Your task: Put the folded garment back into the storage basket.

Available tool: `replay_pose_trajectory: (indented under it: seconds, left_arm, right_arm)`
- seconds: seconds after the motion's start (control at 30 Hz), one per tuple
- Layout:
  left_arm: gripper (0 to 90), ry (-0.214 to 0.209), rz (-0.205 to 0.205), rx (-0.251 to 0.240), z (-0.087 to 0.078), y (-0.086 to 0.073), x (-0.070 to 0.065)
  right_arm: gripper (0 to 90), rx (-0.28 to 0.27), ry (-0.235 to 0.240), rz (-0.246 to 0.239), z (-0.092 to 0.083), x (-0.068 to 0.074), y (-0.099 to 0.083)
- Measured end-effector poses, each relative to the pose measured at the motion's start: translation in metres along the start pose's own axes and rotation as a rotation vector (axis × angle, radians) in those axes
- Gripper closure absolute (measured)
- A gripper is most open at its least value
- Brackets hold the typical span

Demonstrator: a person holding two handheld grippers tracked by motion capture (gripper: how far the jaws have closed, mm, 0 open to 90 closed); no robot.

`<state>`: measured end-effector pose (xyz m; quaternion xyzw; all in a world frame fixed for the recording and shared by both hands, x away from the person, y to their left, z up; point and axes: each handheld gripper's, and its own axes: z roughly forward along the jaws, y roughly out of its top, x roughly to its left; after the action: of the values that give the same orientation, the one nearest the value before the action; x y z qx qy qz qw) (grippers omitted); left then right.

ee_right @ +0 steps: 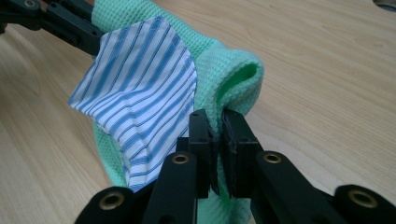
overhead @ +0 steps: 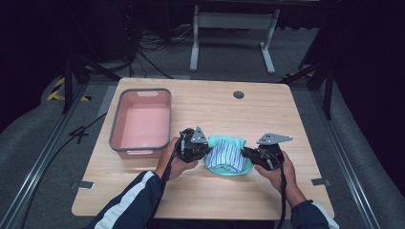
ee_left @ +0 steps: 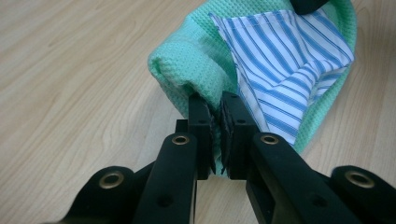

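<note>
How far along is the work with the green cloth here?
Done: the green cloth lies folded around a striped blue-and-white cloth. In hand: left gripper and right gripper each pinch an edge of it. Left, probably: moving it to the pink bin.

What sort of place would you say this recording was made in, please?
Probably a lab or recording studio: a bare wooden table stands on grey carpet between dark curtains, with cables trailing across the floor and a metal stand behind it, while a person works with hand-held grippers.
</note>
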<state>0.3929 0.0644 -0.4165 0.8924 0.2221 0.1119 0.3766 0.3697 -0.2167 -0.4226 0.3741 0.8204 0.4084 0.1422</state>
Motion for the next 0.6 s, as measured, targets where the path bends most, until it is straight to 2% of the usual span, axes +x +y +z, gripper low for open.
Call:
replay_pose_trajectory:
  seconds: [0.2,0.33,0.6]
  left_arm:
    - [83.9,0.02,-0.002,-0.023,-0.011,0.003,0.004]
    - [83.9,0.034,0.015,-0.03,-0.023,0.006,0.007]
    - [83.9,0.057,0.012,-0.051,-0.044,0.01,0.015]
  right_arm:
    - [83.2,-0.017,-0.002,0.002,-0.002,0.001,0.012]
    - [83.2,-0.026,-0.003,-0.013,-0.004,0.004,0.021]
    - [83.1,-0.046,-0.004,-0.044,-0.006,0.012,0.044]
